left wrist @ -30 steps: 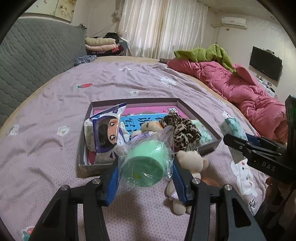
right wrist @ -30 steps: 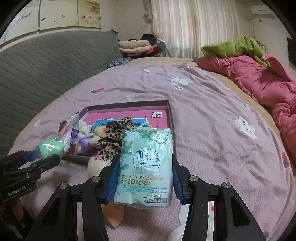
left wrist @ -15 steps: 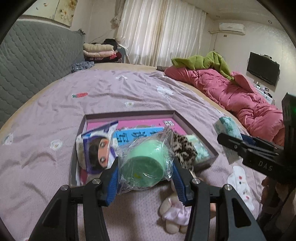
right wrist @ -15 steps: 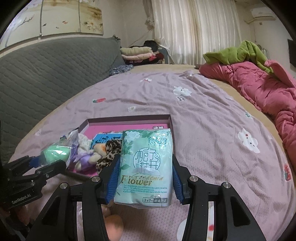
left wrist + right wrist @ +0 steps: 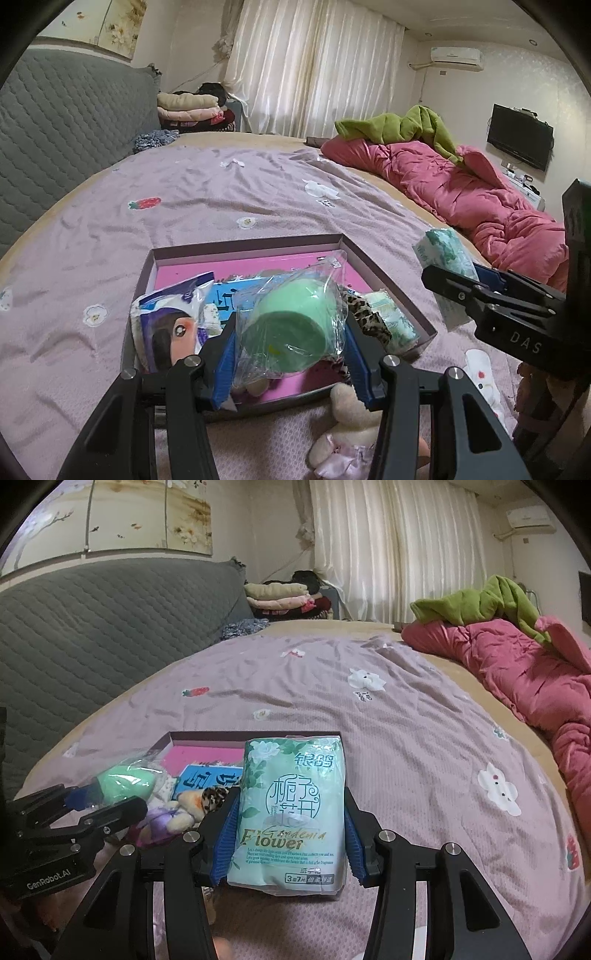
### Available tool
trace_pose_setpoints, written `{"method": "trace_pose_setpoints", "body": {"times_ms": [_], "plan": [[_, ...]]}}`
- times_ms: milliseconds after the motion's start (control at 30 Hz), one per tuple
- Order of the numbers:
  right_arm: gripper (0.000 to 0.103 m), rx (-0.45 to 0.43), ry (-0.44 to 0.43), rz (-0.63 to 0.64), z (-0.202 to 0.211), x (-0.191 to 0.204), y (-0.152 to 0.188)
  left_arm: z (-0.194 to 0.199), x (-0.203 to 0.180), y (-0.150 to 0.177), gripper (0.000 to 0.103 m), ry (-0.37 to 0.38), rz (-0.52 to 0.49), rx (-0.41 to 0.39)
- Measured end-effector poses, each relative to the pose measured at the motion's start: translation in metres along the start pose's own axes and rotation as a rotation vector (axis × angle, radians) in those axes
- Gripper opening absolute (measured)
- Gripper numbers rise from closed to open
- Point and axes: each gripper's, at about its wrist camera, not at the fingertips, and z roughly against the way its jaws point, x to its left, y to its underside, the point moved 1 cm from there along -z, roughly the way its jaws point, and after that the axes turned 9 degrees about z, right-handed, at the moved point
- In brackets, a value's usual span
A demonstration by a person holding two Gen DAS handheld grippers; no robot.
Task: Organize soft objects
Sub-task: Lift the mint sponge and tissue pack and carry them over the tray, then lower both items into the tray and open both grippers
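Tissue pack (image 5: 291, 812) — "Flower"; left tongs (image 5: 110, 805) — "GenRobot.AI".

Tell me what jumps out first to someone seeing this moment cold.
Each hand-held gripper is clamped on a soft package: the left hand-held gripper holds a green foam piece in a clear plastic bag, the right hand-held gripper a mint-green tissue pack printed "Flower". Just beyond them, on the mauve bedsheet, lies a shallow pink-lined cardboard box crowded with soft items. A crumpled pink quilt runs along the bed's right side.
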Motion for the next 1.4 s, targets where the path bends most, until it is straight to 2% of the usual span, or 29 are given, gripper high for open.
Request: {"method": "trace_pose_setpoints", "body": {"times_ms": [333,867,1067,1400], "plan": [[0.052,-0.021,0.007,0.0,-0.002,-0.004,-0.006,-0.018,-0.008,0.0,0.052,0.014,-0.016,0.05],[0.052,0.006,-0.005,-0.031,-0.018,-0.013,-0.007,-0.054,-0.012,0.005,0.052,0.013,-0.019,0.136],[0.052,0.037,-0.019,-0.007,-0.034,-0.01,-0.008,-0.062,-0.017,0.01,0.052,0.004,-0.055,0.154],[0.053,0.139,-0.046,-0.005,-0.063,-0.005,0.009,-0.074,-0.018,0.015,0.052,-0.001,-0.072,0.192]]}}
